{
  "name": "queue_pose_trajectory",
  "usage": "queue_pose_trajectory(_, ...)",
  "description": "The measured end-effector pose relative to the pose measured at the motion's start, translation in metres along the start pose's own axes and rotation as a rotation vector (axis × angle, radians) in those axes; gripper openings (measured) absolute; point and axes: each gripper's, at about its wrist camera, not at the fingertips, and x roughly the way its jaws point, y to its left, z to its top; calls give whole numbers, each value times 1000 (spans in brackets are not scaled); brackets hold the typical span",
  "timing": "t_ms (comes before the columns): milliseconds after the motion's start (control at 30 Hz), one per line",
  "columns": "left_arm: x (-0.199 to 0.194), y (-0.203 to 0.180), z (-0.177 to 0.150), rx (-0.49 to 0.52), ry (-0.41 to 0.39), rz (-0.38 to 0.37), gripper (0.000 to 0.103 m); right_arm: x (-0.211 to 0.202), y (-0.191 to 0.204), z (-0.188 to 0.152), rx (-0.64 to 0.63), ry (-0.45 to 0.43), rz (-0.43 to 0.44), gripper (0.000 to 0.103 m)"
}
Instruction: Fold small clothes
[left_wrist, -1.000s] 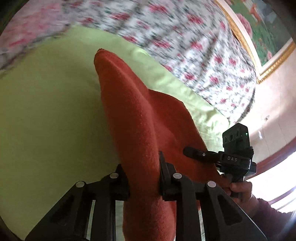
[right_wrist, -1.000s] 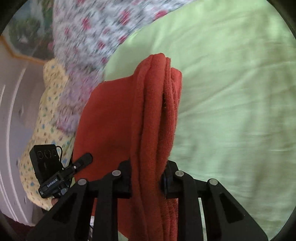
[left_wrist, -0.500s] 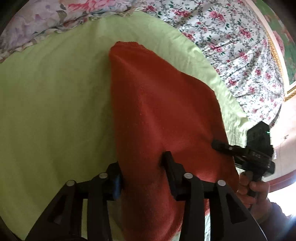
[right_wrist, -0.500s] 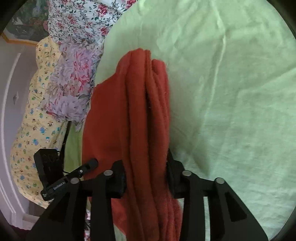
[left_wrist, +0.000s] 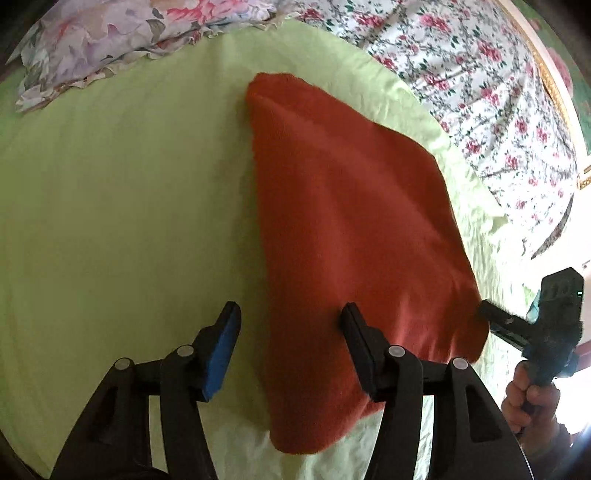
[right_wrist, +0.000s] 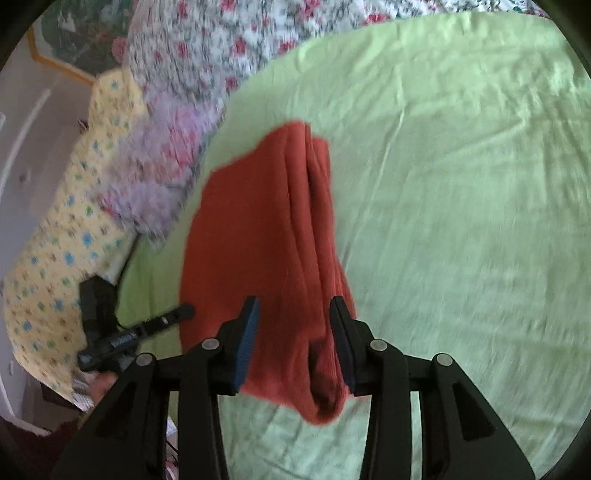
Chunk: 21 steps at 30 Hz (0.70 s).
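Observation:
A folded rust-red cloth (left_wrist: 351, 229) lies flat on the light green sheet (left_wrist: 122, 206). My left gripper (left_wrist: 291, 332) is open, its jaws wide apart over the cloth's near left edge, not gripping it. In the right wrist view the same red cloth (right_wrist: 258, 236) lies in layered folds on the green sheet (right_wrist: 461, 221). My right gripper (right_wrist: 293, 325) is open, its jaws standing either side of the cloth's near end. Each gripper shows in the other's view: the right one (left_wrist: 524, 325) at the cloth's right corner, the left one (right_wrist: 147, 328) at its left side.
A floral bedcover (left_wrist: 480, 74) lies beyond the green sheet. A purple flowered pillow (left_wrist: 110, 40) sits at the far left. A yellow dotted cloth (right_wrist: 59, 258) hangs at the left of the right wrist view. A gold-framed picture (right_wrist: 70, 40) is behind.
Both grippers were shut on the red cloth and have opened. The cloth has dropped from hanging between them to lying on the green sheet.

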Motion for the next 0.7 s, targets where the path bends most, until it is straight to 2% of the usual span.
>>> queue_pose_trajectory(33, 0, -1, -2, 5, 2, 4, 57, 6, 2, -3, -17, 22, -30, 32)
queue_pose_trajectory(67, 0, -2, -2, 9, 1, 9, 57, 10, 4, -4, -36, 37, -55, 17)
queue_pose_trajectory(200, 1, -8, -3, 42, 4, 32, 58, 7, 3, 3, -19, 0, -78, 10)
queue_pose_trajectory(367, 17, -8, -6, 37, 25, 66, 59, 28, -10, 3, -49, 57, -184, 8)
queue_pose_trajectory(567, 19, -6, -9, 28, 13, 66, 61, 34, -18, 4, -32, 54, -176, 8)
queue_pose_trajectory(633, 16, -4, -9, 21, 16, 70, 62, 31, -23, 5, -19, 54, -174, 16)
queue_pose_trajectory(667, 14, -4, -11, 15, 18, 72, 62, 29, -26, 5, -5, 53, -175, 26)
queue_pose_trajectory(700, 11, -4, -13, 11, 17, 73, 62, 27, -28, 4, 9, 46, -174, 31)
